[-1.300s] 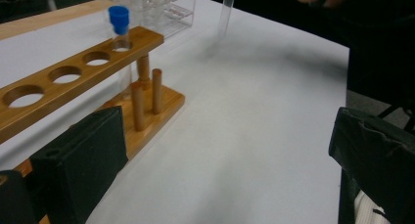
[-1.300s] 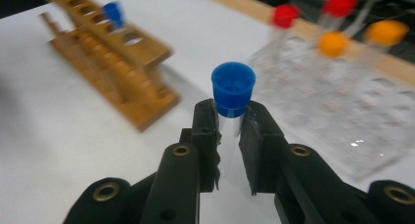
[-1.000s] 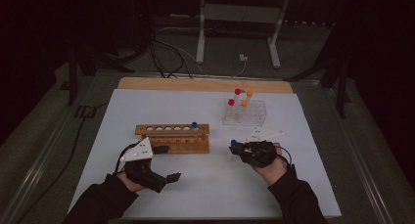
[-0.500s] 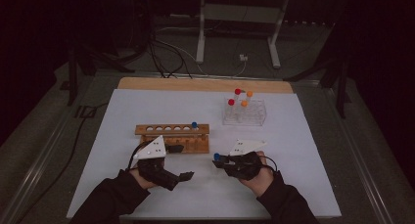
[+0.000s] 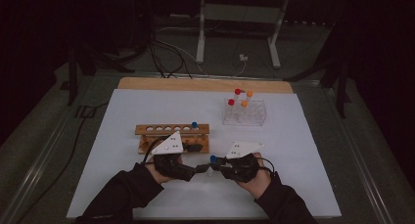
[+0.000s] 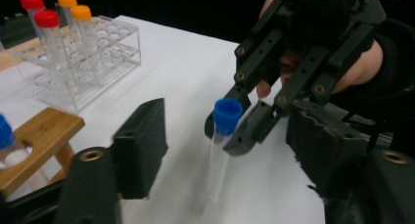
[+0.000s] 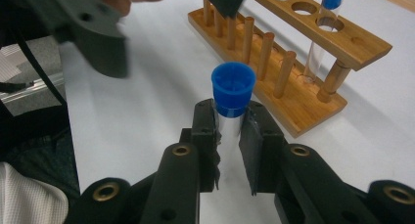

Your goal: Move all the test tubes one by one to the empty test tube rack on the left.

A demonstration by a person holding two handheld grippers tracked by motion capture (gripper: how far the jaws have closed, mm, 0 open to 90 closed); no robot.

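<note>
My right gripper point(image 5: 216, 166) is shut on a clear test tube with a blue cap point(image 5: 213, 159), gripping it just under the cap point(image 7: 233, 89) and holding it upright above the white mat. My left gripper point(image 5: 195, 169) faces it from the left. Its jaws have just been closing and now stand on either side of the tube's lower body point(image 6: 218, 165), with a gap showing on both sides. A wooden rack point(image 5: 171, 132) behind the grippers holds another blue-capped tube point(image 5: 194, 125).
A clear acrylic rack point(image 5: 244, 117) at the back right holds red-capped and orange-capped tubes point(image 6: 47, 19). The white mat point(image 5: 127, 111) covers the table, with a wooden strip point(image 5: 205, 84) along its far edge. Cables and a metal stand lie beyond.
Both hands have come together in front of the wooden rack. The right gripper carried the tube leftward, and the left gripper moved right and narrowed its jaws around the tube.
</note>
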